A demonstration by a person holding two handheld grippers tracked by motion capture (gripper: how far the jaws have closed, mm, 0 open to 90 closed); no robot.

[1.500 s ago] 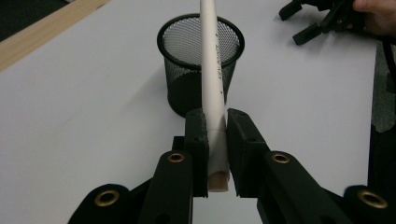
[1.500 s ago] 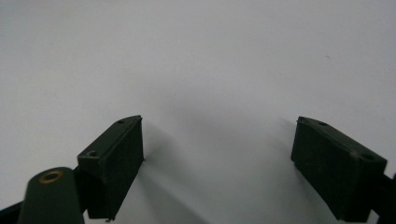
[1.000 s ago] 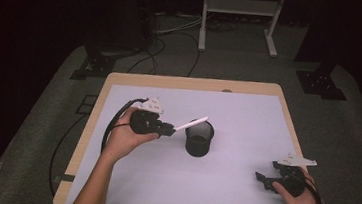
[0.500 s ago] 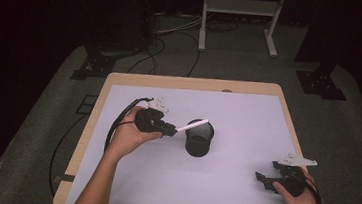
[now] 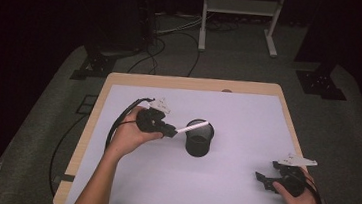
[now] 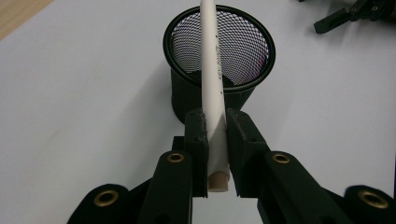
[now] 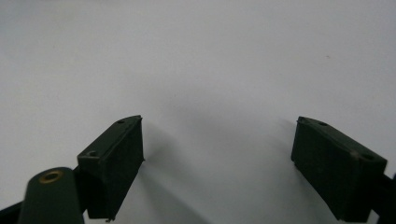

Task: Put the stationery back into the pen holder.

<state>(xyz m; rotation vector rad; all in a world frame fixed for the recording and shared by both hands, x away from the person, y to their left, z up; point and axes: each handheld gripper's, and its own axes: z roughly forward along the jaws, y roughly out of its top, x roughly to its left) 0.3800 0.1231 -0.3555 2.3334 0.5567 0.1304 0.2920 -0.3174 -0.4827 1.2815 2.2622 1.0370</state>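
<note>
- White pen: light, stiff, smooth-barrelled, likely slippery; lying slanted over the black mesh cup, tip crossing its rim.
- Left gripper: pinching the pen near its butt end; a firmer hold is sitting mid-barrel.
- Right gripper: resting spread apart, gripping nothing, on the white table.

We see a dark lab or studio: black stands, floor cables, a white-covered table.
</note>
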